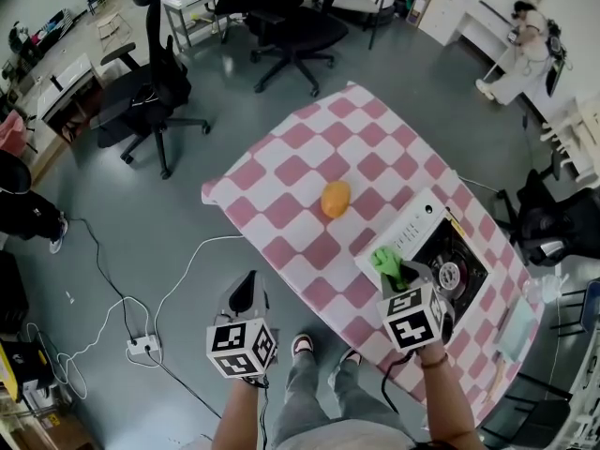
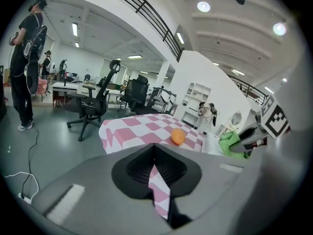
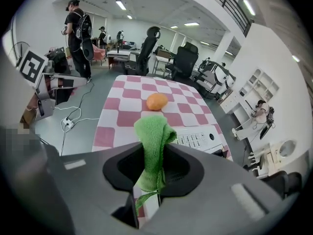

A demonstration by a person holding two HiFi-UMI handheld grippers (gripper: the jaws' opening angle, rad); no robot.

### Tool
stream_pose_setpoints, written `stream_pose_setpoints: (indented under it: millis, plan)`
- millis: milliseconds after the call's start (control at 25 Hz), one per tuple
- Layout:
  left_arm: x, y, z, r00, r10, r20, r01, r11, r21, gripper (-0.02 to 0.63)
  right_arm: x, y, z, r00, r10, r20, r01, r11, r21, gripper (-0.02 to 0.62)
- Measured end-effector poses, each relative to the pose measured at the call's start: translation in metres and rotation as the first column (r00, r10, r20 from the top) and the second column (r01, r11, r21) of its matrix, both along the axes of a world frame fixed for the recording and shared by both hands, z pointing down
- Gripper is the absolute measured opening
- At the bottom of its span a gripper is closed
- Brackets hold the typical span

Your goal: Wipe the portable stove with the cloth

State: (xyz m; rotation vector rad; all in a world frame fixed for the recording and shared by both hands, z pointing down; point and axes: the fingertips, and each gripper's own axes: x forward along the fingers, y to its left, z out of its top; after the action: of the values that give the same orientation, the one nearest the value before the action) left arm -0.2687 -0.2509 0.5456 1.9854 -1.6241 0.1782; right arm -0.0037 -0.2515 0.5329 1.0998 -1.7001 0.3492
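Observation:
The white portable stove (image 1: 420, 239) sits on the pink-checked table (image 1: 309, 148) near its right front edge, and the right gripper view shows its button panel (image 3: 199, 139). My right gripper (image 1: 401, 276) is shut on a green cloth (image 1: 385, 262), which hangs bunched over the stove's near-left corner. In its own view the cloth (image 3: 153, 131) sticks up between the jaws of my right gripper (image 3: 156, 153). My left gripper (image 1: 247, 294) hangs over the floor left of the table, apart from the stove, and my left gripper (image 2: 155, 150) is shut on nothing. The left gripper view also catches the cloth (image 2: 229, 144).
An orange (image 1: 336, 198) lies mid-table, behind the stove. Office chairs (image 1: 148, 90) (image 1: 292, 24) stand beyond the table. A power strip (image 1: 142, 347) with white cables lies on the floor at front left. One person (image 2: 25, 58) stands far left, another (image 1: 521, 47) at far right.

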Motion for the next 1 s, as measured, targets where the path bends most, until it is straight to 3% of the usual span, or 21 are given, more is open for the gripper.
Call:
stream_pose_setpoints:
  millis: [200, 520, 1000]
  plan:
    - [-0.001, -0.001, -0.002, 1.0, 0.003, 0.004, -0.003, 1.0, 0.003, 0.0, -0.007, -0.002, 0.007, 0.999, -0.036, -0.026, 0.035, 0.998, -0.046, 0.091]
    - [-0.001, 0.0, 0.0, 1.0, -0.002, 0.007, 0.002, 1.0, -0.005, 0.001, -0.011, -0.006, 0.017, 0.998, -0.048, -0.047, 0.038, 0.98, -0.194, 0.091]
    - [0.006, 0.003, -0.002, 1.0, 0.007, 0.014, -0.007, 1.0, -0.009, 0.0, -0.007, -0.002, 0.019, 0.993, -0.075, -0.086, 0.056, 0.978, -0.203, 0.091]
